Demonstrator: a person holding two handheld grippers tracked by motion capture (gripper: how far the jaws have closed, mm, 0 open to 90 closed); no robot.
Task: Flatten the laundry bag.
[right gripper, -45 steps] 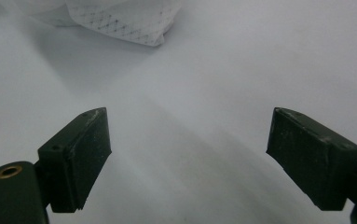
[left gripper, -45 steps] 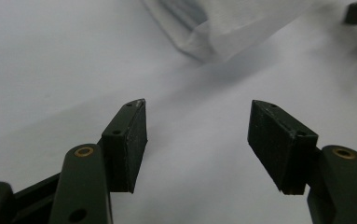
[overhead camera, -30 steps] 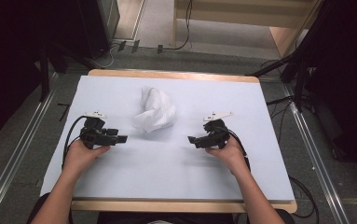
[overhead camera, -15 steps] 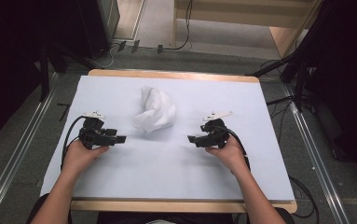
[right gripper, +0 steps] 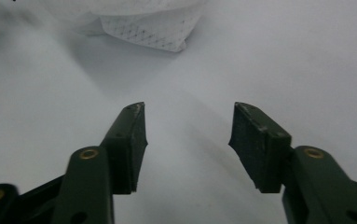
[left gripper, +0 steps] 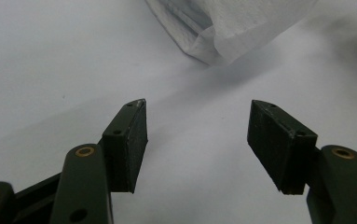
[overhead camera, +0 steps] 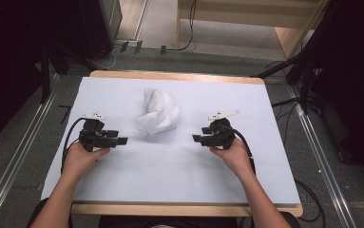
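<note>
A crumpled white cloth [overhead camera: 157, 112] lies on the pale sheet near the table's middle, slightly toward the far side. My left gripper [overhead camera: 121, 140] rests low on the sheet to the cloth's left, jaws pointing right toward it, open with nothing between them. My right gripper [overhead camera: 196, 139] sits to the cloth's right, jaws pointing left, also open and empty. In the left gripper view the cloth [left gripper: 232, 25] lies ahead, beyond the gripper [left gripper: 197, 135]. In the right gripper view the cloth's folded, dotted edge [right gripper: 143, 23] lies ahead, up and left of the gripper [right gripper: 188, 135].
The pale sheet [overhead camera: 179, 171] covers a wooden table [overhead camera: 184, 209] whose edge shows at front and back. Metal rails [overhead camera: 13, 161] run along both sides on the floor. Cables trail from each gripper, and a wooden bench stands beyond the table.
Both grippers have stayed nearly in place; the left one has edged slightly toward the near-left. The cloth has not moved.
</note>
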